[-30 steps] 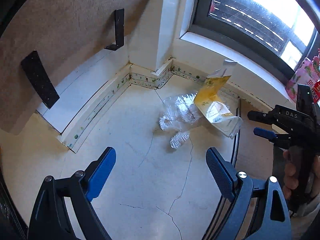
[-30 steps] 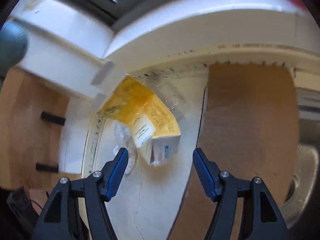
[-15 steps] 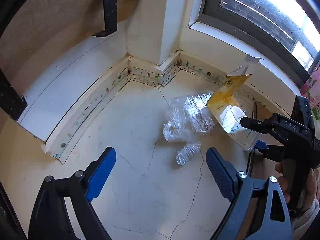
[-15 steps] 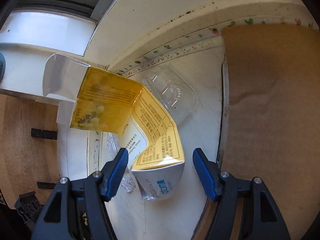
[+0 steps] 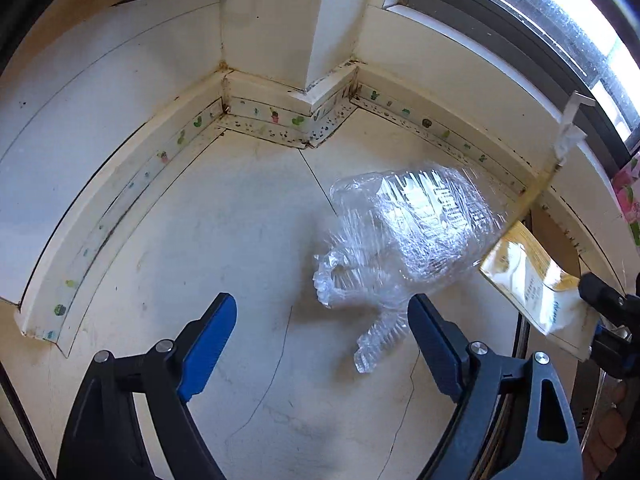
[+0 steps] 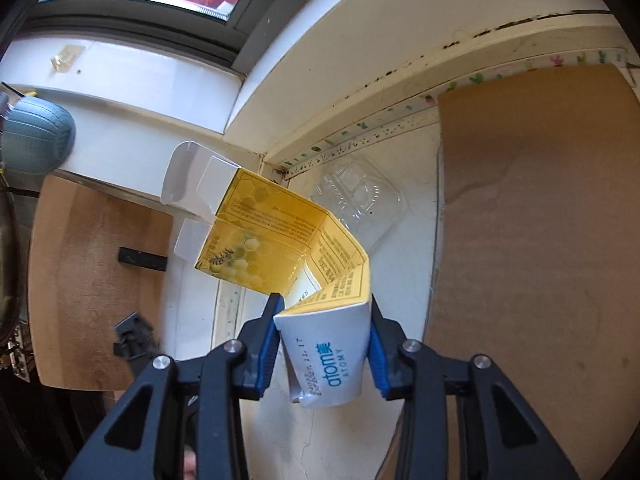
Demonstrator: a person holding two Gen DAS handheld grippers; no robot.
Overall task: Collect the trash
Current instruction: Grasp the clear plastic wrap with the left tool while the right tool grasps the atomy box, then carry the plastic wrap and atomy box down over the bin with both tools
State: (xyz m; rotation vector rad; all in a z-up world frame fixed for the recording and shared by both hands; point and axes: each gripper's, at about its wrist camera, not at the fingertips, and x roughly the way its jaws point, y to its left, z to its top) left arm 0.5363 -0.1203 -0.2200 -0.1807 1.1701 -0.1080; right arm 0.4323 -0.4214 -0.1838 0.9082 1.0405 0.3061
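A crumpled clear plastic wrap [image 5: 408,236] lies on the pale floor near a wall corner. My left gripper [image 5: 320,304] hovers just above and in front of it, wide apart with its jaws closing; only the wrap's thin tail reaches between the fingers, untouched. A flattened yellow carton [image 6: 280,240] with a white end sticks up from the floor. My right gripper [image 6: 325,302] is closing on that white end, both blue pads against its sides. In the left wrist view the carton [image 5: 528,280] and right gripper [image 5: 592,312] show at the right edge. A clear plastic tray [image 6: 356,196] lies behind the carton.
A brown cardboard sheet [image 6: 540,240] covers the floor right of the carton. Skirting with sticker tape [image 5: 280,120] and a dark-framed window [image 5: 540,20] close off the corner. A wooden board [image 6: 80,280] stands at the left. A hand [image 5: 604,436] holds the right gripper.
The left gripper came down and closer to the plastic wrap. The right gripper moved forward around the carton's white end and its fingers closed in on it.
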